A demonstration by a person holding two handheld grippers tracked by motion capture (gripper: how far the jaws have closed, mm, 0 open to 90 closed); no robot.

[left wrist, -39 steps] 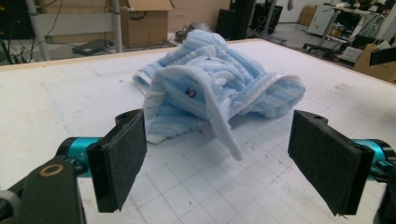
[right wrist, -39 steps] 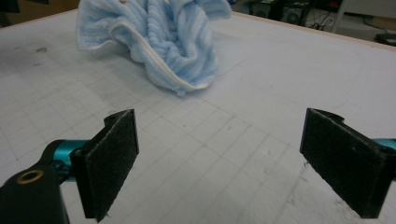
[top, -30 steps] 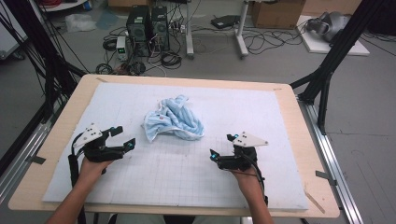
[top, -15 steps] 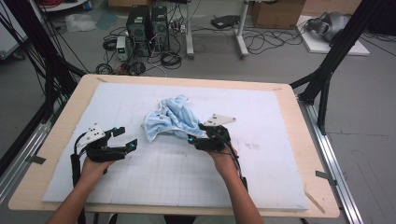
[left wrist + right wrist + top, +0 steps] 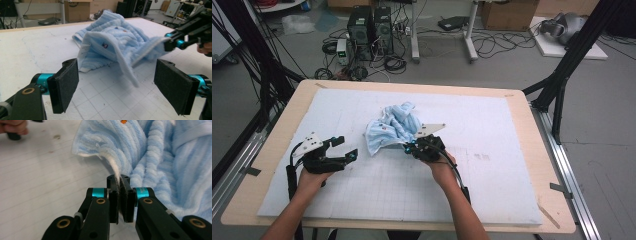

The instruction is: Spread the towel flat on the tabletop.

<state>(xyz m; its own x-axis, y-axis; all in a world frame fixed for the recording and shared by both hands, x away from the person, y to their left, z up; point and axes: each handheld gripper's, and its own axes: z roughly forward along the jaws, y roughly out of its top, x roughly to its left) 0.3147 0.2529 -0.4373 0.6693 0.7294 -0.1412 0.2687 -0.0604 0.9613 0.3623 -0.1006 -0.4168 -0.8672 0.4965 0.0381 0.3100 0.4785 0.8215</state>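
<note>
Towel (image 5: 391,131), light blue ribbed terry, sits crumpled in a heap at center of the high view on the white gridded mat (image 5: 492,190), no flat spread yet; the lump's long axis runs roughly lower left to upper right of the frame, with a loose edge drawn toward lower right. Right gripper (image 5: 411,148) is at that lower-right edge, jaws just closed down, pinching the towel hem. Left gripper (image 5: 346,148) hovers to the left of the heap, just apart, jaws spread, nothing in them. Left gripper view: towel (image 5: 112,42) fills upper center, a flap stretched out to the right edge of frame where the right gripper (image 5: 168,44) clamps it; own pads (image 5: 65,82) stand wide at lower left and lower right, cloth beyond them, not touched. Right gripper view: right gripper (image 5: 121,195) shut on a thin white-backed edge of towel (image 5: 155,157), which rises from the jaws up to the upper center; bulk lies to the right. Judgement: step is getting a hold to open the towel out; best to keep the right pinch firm, bring the left in low on the near-left corner by the label, grab a single layer, then pull apart evenly.
</note>
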